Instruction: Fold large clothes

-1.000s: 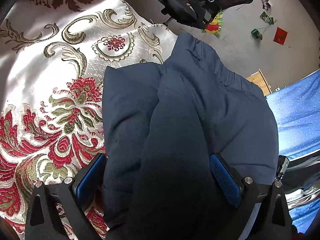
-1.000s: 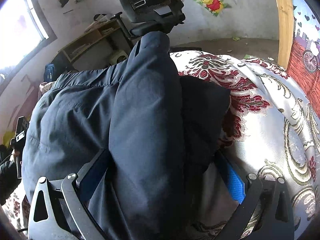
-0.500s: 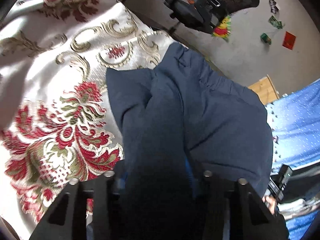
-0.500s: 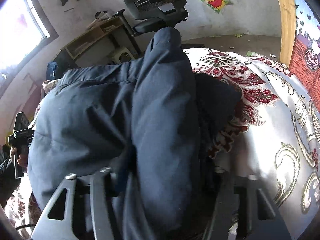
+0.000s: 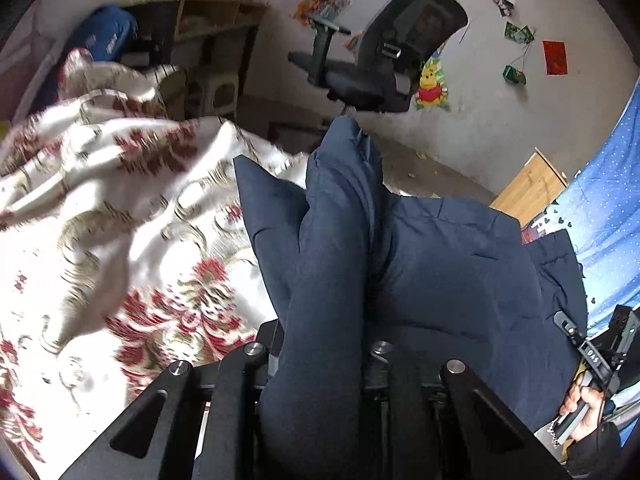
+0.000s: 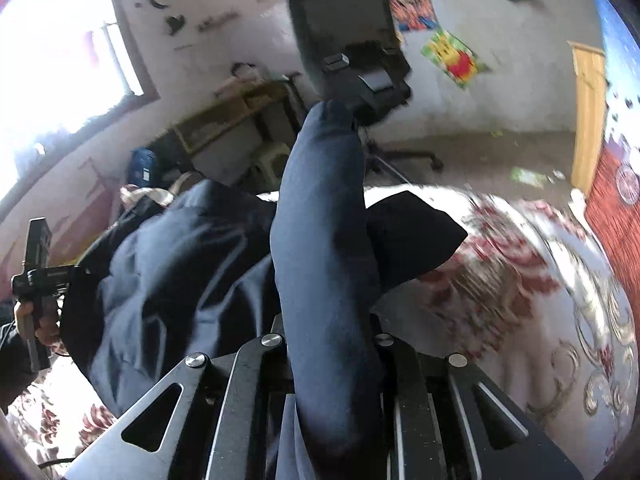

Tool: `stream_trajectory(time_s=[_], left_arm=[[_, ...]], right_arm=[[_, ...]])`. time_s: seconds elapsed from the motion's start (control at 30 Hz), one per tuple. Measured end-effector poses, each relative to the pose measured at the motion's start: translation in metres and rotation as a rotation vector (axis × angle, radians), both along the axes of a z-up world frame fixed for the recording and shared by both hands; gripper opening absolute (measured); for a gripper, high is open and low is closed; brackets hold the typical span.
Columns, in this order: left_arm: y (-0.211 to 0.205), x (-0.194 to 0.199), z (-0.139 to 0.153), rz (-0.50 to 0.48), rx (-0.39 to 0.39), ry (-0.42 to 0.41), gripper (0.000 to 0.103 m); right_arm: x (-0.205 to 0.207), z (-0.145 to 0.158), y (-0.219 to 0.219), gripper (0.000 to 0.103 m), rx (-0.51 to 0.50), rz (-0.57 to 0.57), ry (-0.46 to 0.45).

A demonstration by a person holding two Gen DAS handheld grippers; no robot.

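Navy garment (image 5: 440, 272) now off the bedspread (image 5: 120, 220), newly pinched in both just-closed grippers (image 5: 324, 360) (image 6: 332, 356).

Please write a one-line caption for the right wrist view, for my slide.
Right gripper, jaws just closed, pinches a fold of the navy padded garment above the floral bedspread.

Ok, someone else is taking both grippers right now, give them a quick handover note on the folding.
Left gripper: jaws have just been closing, now pinched on a ridge of the navy garment.
Right gripper: also just closed, gripping another bunched ridge of the same garment, which sags between the two.
The garment is partly raised above the floral bedspread; one corner hangs at the outer side in each view.
Done: both grips taken, fabric picked up.
Left: carry the held edge over and lay it down to make the fold, then release and smooth. No finished fold is visible yet.
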State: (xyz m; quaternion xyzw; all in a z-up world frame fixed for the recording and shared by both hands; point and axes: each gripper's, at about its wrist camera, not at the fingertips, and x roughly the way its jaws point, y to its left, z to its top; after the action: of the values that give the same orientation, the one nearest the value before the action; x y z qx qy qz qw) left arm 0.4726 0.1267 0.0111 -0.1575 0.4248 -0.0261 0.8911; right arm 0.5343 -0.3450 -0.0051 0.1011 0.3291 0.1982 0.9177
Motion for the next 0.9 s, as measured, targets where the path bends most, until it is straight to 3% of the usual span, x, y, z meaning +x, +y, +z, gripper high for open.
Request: stream_trajectory(time_s=[0.17, 0.37, 0.57, 0.77, 0.83, 0.9], left_arm=[[0.025, -0.008, 0.026, 0.051, 0.053, -0.030, 0.018], [0.051, -0.009, 0.039, 0.110, 0.108, -0.045, 0.018], [0.069, -0.001, -0.002, 0.153, 0.110, 0.020, 0.018], [0.072, -0.002, -0.029, 0.178, 0.131, 0.057, 0.023], [0.073, -0.002, -0.030, 0.184, 0.144, 0.078, 0.027], [0.073, -0.003, -0.031, 0.201, 0.152, 0.097, 0.033]], right_arm=[[0.008, 0.022, 0.036, 0.013, 0.031, 0.058, -0.069], [0.027, 0.014, 0.070, 0.013, 0.065, 0.082, -0.087], [0.044, -0.027, 0.092, 0.014, -0.005, 0.045, 0.003], [0.050, -0.045, 0.082, 0.030, -0.039, -0.035, 0.068], [0.049, -0.044, 0.084, 0.055, -0.065, -0.038, 0.085], [0.044, -0.044, 0.086, 0.069, -0.088, -0.058, 0.086]])
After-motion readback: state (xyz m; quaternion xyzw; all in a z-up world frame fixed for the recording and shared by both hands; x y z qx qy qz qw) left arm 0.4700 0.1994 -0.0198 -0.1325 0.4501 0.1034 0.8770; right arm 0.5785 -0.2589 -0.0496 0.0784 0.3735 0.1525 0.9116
